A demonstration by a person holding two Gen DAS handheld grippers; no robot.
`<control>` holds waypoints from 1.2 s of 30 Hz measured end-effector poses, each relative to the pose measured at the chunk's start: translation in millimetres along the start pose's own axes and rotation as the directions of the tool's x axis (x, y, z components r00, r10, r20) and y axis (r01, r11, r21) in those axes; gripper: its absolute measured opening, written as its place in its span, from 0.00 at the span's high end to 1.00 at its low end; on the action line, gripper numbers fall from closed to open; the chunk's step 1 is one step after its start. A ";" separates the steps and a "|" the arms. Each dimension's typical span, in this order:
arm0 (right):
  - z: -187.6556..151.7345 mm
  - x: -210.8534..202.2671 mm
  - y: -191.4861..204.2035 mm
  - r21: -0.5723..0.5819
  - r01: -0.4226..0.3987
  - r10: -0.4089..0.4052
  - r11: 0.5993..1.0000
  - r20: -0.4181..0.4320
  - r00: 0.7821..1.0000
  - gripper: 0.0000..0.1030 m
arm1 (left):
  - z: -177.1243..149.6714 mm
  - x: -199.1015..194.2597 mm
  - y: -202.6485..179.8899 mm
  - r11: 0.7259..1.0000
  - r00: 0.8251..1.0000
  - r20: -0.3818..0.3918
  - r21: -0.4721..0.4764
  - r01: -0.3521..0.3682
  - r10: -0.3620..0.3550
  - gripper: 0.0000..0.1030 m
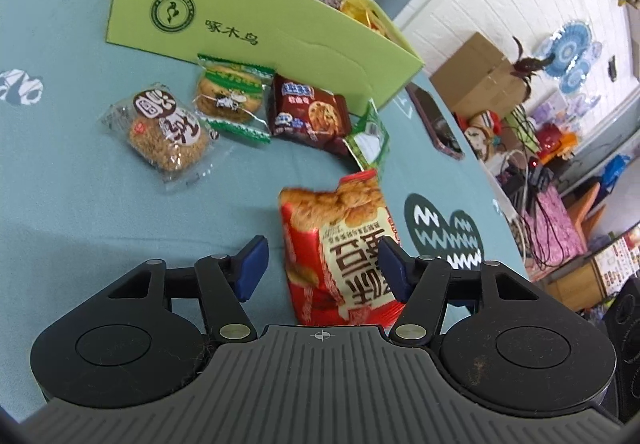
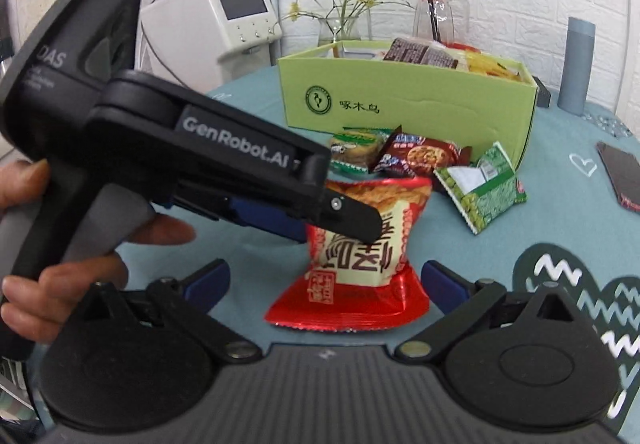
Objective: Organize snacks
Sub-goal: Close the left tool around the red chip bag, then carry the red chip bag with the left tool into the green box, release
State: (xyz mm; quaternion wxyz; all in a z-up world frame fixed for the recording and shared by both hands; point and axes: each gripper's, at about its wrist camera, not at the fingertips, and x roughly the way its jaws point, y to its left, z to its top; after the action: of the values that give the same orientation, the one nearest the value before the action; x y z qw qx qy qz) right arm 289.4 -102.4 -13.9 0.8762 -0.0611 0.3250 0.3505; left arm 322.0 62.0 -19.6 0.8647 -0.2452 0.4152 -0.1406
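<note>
A red snack bag (image 1: 340, 244) sits crumpled on the teal tablecloth between the jaws of my left gripper (image 1: 322, 268). Its right pad (image 1: 390, 268) rests against the bag, while a thin strip of cloth shows beside the left pad. In the right wrist view that gripper reaches in from the left, one black finger (image 2: 356, 222) across the bag (image 2: 360, 256). My right gripper (image 2: 326, 280) is wide open, its pads clear of the bag's lower end. Behind stands the green box (image 1: 256, 24) holding several snacks. A floss cake (image 1: 168, 132), a biscuit (image 1: 228, 96), a cookie pack (image 1: 308, 112) and a green pack (image 1: 370, 140) lie before it.
A person's hand (image 2: 60, 276) grips the left tool. A dark phone (image 2: 620, 176) lies at the table's right edge. A grey cylinder (image 2: 576, 64), a glass jug (image 2: 436, 12) and a vase (image 2: 340, 28) stand behind the box (image 2: 400, 96).
</note>
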 end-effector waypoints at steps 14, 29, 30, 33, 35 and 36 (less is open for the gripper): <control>1.9 15.9 -3.7 0.024 0.076 -0.076 0.997 -0.019 0.997 0.19 | 4.8 13.7 -8.4 0.990 0.997 -0.051 0.126 0.071 -0.065 0.63; 148.4 45.0 -13.8 -0.141 0.058 -0.034 0.988 0.165 0.986 0.35 | 140.2 -38.7 -24.1 0.982 0.981 0.196 0.184 -0.037 0.000 0.77; 163.7 56.5 -16.4 -0.147 0.048 -0.023 0.988 0.166 0.986 0.34 | 154.7 -37.8 -22.2 0.980 0.977 0.213 0.189 -0.063 0.021 0.77; 199.5 97.0 -25.6 -0.143 0.007 0.013 0.990 0.141 0.990 0.33 | 193.7 -25.4 -4.4 0.974 0.966 0.244 0.180 -0.138 0.091 0.77; 212.8 125.7 -31.3 -0.131 -0.026 0.039 0.991 0.095 0.995 0.32 | 210.0 -11.7 11.6 0.971 0.962 0.237 0.162 -0.174 0.133 0.77; 216.5 139.5 -32.6 -0.131 -0.034 0.044 0.991 0.074 0.996 0.32 | 215.5 -3.7 20.4 0.971 0.962 0.228 0.150 -0.187 0.150 0.77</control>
State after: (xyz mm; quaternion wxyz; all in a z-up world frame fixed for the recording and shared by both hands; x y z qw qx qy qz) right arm 500.5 25.9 65.8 0.8753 -0.0980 0.2686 0.3899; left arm 490.1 147.1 87.1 0.9311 -0.1479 0.3253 -0.0737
